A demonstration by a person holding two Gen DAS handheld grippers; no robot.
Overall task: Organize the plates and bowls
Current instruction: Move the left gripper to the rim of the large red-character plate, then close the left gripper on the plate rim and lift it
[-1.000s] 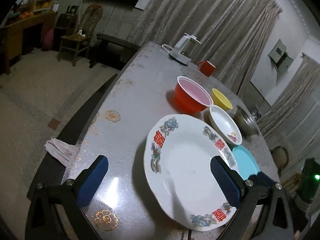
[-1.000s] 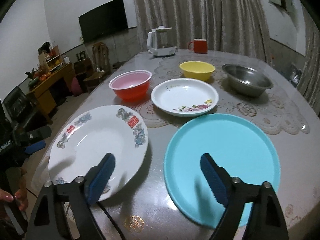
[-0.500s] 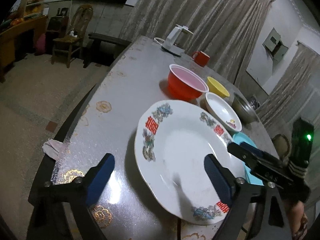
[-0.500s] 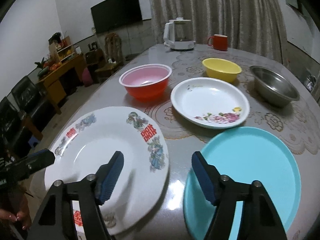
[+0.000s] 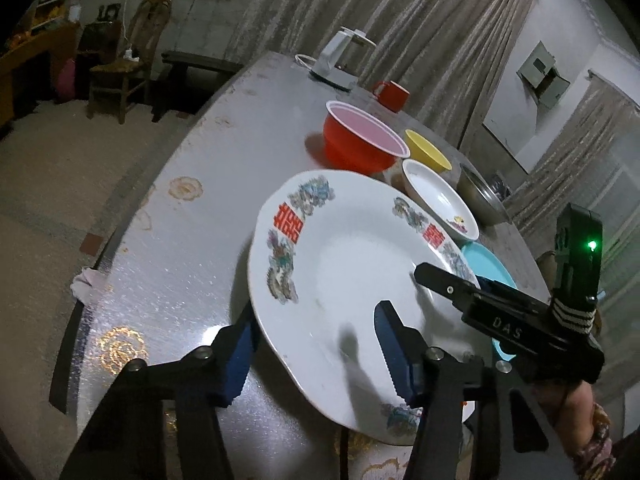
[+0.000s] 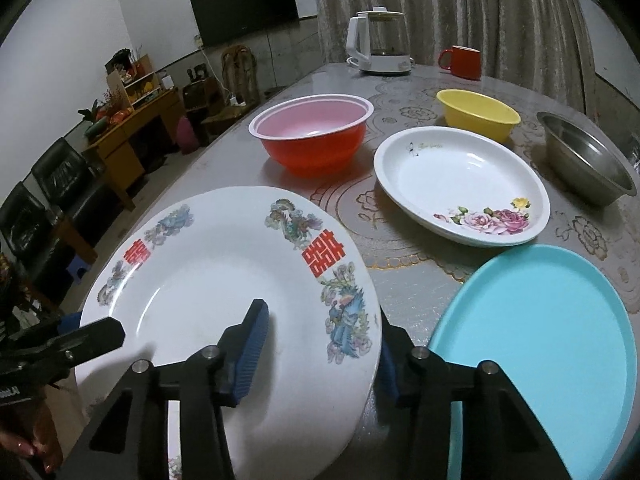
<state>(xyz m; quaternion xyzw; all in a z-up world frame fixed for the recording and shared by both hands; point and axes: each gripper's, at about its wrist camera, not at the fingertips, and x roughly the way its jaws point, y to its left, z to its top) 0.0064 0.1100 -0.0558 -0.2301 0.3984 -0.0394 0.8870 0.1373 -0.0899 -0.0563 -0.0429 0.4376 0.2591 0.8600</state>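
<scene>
A large white plate with red characters and dragon prints [image 5: 344,272] [image 6: 224,280] sits tilted at the near table edge. My left gripper [image 5: 316,344] straddles its near rim, one blue finger under it, one over it, jaws still partly apart. My right gripper [image 6: 320,352] straddles the opposite rim the same way; it also shows in the left wrist view [image 5: 472,300]. A turquoise plate [image 6: 548,352], a white flowered plate [image 6: 460,184], a red bowl [image 6: 316,140], a yellow bowl [image 6: 478,114] and a steel bowl [image 6: 584,160] stand on the table.
A white kettle [image 6: 380,40] and a red mug [image 6: 462,62] stand at the far end of the table [image 5: 192,240]. A cloth [image 5: 86,280] hangs at the table's left edge. Chairs and a wooden cabinet stand on the floor beyond.
Both grippers have moved in onto the large white plate and narrowed around its opposite rims. The plate now looks tipped up from the table.
</scene>
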